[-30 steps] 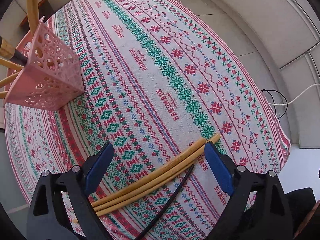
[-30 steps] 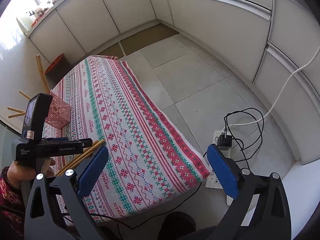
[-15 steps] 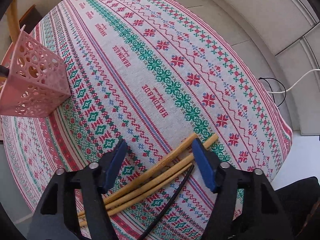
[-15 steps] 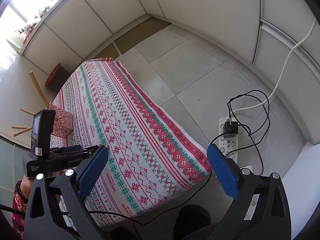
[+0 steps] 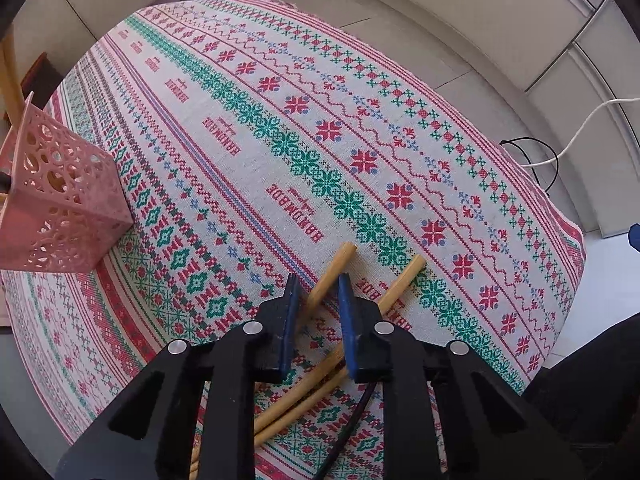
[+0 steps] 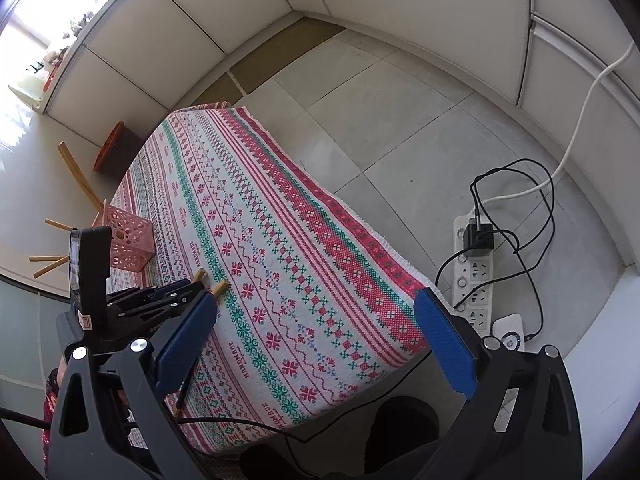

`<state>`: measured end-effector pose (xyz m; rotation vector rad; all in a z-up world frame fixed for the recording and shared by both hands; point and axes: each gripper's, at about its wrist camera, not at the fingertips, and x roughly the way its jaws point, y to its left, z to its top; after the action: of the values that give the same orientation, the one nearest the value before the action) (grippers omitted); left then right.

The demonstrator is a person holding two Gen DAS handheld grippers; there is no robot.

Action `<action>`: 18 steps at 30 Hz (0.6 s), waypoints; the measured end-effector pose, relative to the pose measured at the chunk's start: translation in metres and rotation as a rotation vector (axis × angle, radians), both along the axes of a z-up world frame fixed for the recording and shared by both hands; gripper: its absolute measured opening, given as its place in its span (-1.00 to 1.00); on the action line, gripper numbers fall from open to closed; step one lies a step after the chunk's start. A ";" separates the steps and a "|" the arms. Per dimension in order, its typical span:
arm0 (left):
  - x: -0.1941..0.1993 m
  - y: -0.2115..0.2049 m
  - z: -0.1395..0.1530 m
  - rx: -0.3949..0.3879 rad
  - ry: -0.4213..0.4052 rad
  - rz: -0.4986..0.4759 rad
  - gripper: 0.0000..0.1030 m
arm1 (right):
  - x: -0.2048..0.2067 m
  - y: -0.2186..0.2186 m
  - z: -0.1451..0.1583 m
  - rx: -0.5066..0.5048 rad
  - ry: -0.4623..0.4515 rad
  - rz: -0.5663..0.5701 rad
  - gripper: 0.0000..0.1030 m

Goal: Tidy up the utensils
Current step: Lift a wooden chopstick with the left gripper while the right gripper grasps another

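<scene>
Several wooden chopsticks (image 5: 400, 280) lie together on the patterned tablecloth (image 5: 280, 128). My left gripper (image 5: 318, 286) is down over them, its blue pads closed around one chopstick (image 5: 334, 270) whose tip sticks out ahead. A pink perforated holder (image 5: 60, 208) stands at the left with wooden utensils in it; it also shows in the right wrist view (image 6: 130, 240). My right gripper (image 6: 316, 332) is open and empty, held high above the table's near corner. The left gripper (image 6: 176, 292) shows there too.
The table's right edge drops to a tiled floor with a power strip (image 6: 476, 272) and loose cables (image 6: 516, 208). A black cable (image 5: 352, 424) runs over the table's near edge beside the chopsticks. Cabinets line the walls.
My left gripper has lowered onto the chopsticks and its jaws have closed from wide open to a narrow grip on one chopstick. The right gripper has risen a little and stayed open.
</scene>
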<state>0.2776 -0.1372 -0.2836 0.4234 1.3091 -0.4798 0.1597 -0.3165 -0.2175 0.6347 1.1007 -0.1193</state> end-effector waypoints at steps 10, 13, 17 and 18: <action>-0.022 0.038 0.047 -0.073 -0.258 -0.005 -0.87 | 0.034 0.049 -0.015 -0.008 0.069 0.041 0.86; -0.033 0.059 0.074 -0.097 -0.331 0.016 -0.87 | 0.049 0.070 -0.023 -0.032 0.106 0.059 0.86; -0.048 0.093 0.100 -0.120 -0.396 0.040 -0.87 | 0.069 0.101 -0.037 -0.031 0.177 0.071 0.65; -0.053 0.102 0.108 -0.129 -0.418 0.052 -0.87 | 0.074 0.110 -0.042 -0.028 0.203 0.078 0.55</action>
<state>0.2243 -0.0356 -0.1758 0.3576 0.8780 -0.4033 0.2333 -0.2067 -0.2592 0.5623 1.3165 -0.1333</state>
